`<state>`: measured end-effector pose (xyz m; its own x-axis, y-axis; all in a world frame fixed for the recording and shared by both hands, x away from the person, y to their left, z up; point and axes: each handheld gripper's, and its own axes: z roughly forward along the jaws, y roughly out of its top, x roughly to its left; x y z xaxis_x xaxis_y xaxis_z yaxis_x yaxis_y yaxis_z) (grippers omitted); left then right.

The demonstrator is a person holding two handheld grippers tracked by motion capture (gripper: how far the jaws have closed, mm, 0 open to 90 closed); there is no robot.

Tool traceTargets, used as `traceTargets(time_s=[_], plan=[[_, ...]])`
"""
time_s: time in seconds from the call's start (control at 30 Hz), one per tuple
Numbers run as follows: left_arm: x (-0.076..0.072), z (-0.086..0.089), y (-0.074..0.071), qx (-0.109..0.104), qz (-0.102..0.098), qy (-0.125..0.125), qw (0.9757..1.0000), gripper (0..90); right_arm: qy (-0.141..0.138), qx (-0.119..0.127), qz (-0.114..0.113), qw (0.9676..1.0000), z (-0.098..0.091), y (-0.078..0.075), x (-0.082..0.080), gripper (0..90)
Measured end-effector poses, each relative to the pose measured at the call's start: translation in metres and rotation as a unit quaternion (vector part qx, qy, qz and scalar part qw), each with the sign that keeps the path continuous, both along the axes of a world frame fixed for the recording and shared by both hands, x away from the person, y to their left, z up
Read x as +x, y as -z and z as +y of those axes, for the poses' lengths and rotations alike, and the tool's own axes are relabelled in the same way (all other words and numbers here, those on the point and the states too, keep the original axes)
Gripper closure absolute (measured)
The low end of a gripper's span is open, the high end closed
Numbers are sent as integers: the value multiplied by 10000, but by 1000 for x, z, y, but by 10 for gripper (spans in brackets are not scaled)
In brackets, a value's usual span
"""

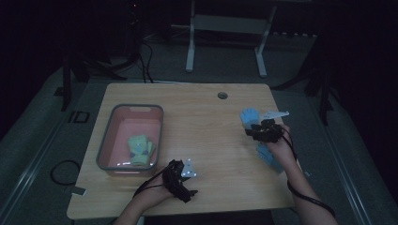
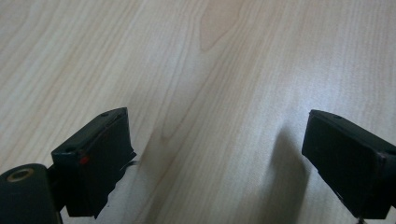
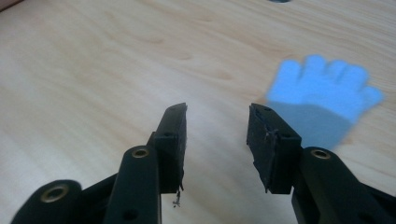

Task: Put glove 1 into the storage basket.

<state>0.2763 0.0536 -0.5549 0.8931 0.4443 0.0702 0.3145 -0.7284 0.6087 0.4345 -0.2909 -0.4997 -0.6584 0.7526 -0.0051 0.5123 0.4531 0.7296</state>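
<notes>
Your right gripper [image 3: 217,122] hangs with jaws partly spread and empty; the blue glove [image 3: 322,91] lies flat on the table [image 1: 202,122] at its two o'clock. It looks light, soft and floppy, so pinch a bunched fold at the cuff. Your left gripper [image 2: 217,154] rests spread wide, empty.

The high view is dim and underexposed; the room beyond the table [image 1: 197,108] falls to near black, and detail is soft and grainy. A pale glare spot sits on the grey plate of the left gripper [image 1: 180,180]. Both gripper views are brightly and evenly lit. In the left gripper view, soft shadows lie on the wood beside the jaws. In the right gripper view, the blue glove [image 3: 322,93] is blurred, its near part shaded.
</notes>
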Motion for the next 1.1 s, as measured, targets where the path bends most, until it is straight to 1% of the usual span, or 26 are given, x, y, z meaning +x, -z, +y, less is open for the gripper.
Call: traceTargets(time_s=[0.1, 0.13, 0.17, 0.2, 0.27, 0.3, 0.37, 0.43, 0.57, 0.63, 0.67, 0.7, 0.73, 0.83, 0.93, 0.97, 1.03, 1.1], plan=[[-1, 1, 0, -23, -35, -21, 10000, 87, 173, 33, 7, 9998, -6, 0, 15, 580], [-1, 2, 0, -63, 12, -34, 10000, 87, 207, 43, 12, 9998, -7, 0, 18, 582], [-1, 2, 1, -69, 23, -32, 10000, 88, 278, 42, 54, 9996, -9, 1, 25, 581], [-2, 3, 2, -56, 39, -35, 10000, 87, 296, 40, 79, 9995, -10, 2, 28, 581], [-2, 4, 3, -26, 42, -20, 10000, 87, 369, -3, 56, 9993, -12, 3, 36, 581], [-2, 5, 3, -48, 57, -36, 10000, 87, 416, -13, 77, 9991, -14, 5, 44, 581], [-3, 6, 3, -70, 37, -37, 10000, 87, 485, -48, 108, 9988, -16, 6, 51, 594], [-2, 7, 3, -141, 45, -62, 9999, 87, 537, -75, 155, 9984, -18, 8, 59, 593], [-2, 9, 2, -242, 41, -92, 9997, 87, 543, -149, 217, 9982, -17, 12, 70, 600], [-2, 9, 2, -213, 3, -93, 9997, 87, 542, -218, 301, 9978, -15, 17, 77, 594], [-3, 9, 3, -248, -40, -128, 9996, 87, 561, -234, 349, 9975, -14, 20, 79, 593], [-4, 10, 3, -273, -32, -145, 9995, 88, 536, -270, 387, 9975, -13, 23, 81, 590], [-4, 10, 3, -277, -22, -146, 9995, 87, 553, -336, 373, 9972, -12, 25, 83, 587], [-4, 11, 3, -271, -19, -136, 9995, 87, 610, -367, 398, 9967, -12, 32, 89, 587], [-4, 12, 3, -309, -19, -136, 9994, 87, 658, -377, 546, 9956, -12, 39, 93, 595], [-4, 12, 3, -329, -10, -138, 9994, 87, 673, -381, 561, 9954, -12, 41, 94, 608], [-4, 14, 3, -384, 10, -144, 9992, 87, 692, -368, 514, 9956, -13, 42, 93, 641], [-4, 15, 3, -422, 36, -168, 9990, 88, 702, -390, 494, 9955, -12, 42, 91, 703]])
